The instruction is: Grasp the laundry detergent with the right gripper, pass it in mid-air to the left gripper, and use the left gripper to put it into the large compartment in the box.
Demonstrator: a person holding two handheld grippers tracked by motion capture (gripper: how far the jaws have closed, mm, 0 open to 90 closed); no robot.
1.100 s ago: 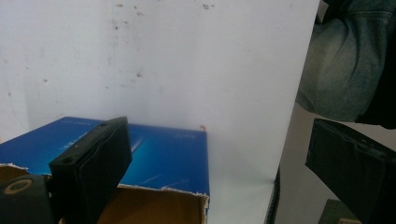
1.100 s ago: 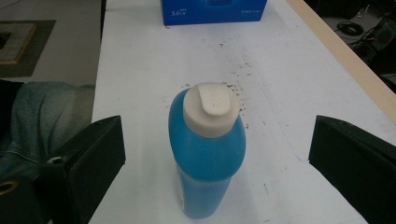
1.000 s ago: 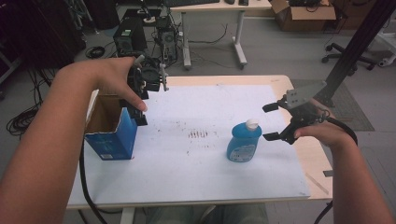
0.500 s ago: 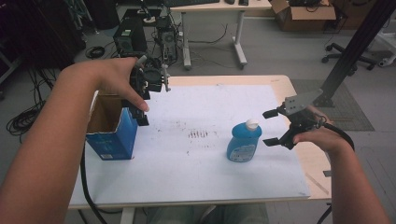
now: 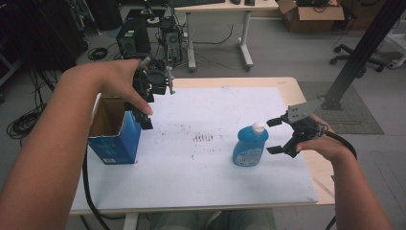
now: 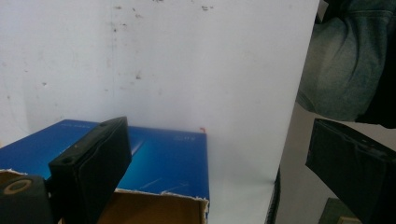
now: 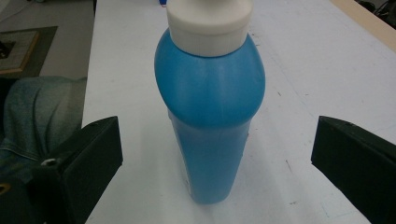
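Right gripper (image 5: 277, 136) sits wide open just right of the bottle (image 5: 250, 144), lined up to grab it; left gripper (image 5: 143, 112), also open, hovers over the box (image 5: 115, 130) left of the bottle

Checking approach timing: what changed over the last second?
The right gripper moved left toward the blue bottle, jaws open on either side of it, not yet gripping. The bottle stayed upright in place. The left gripper kept hovering open at the blue box, which did not move.
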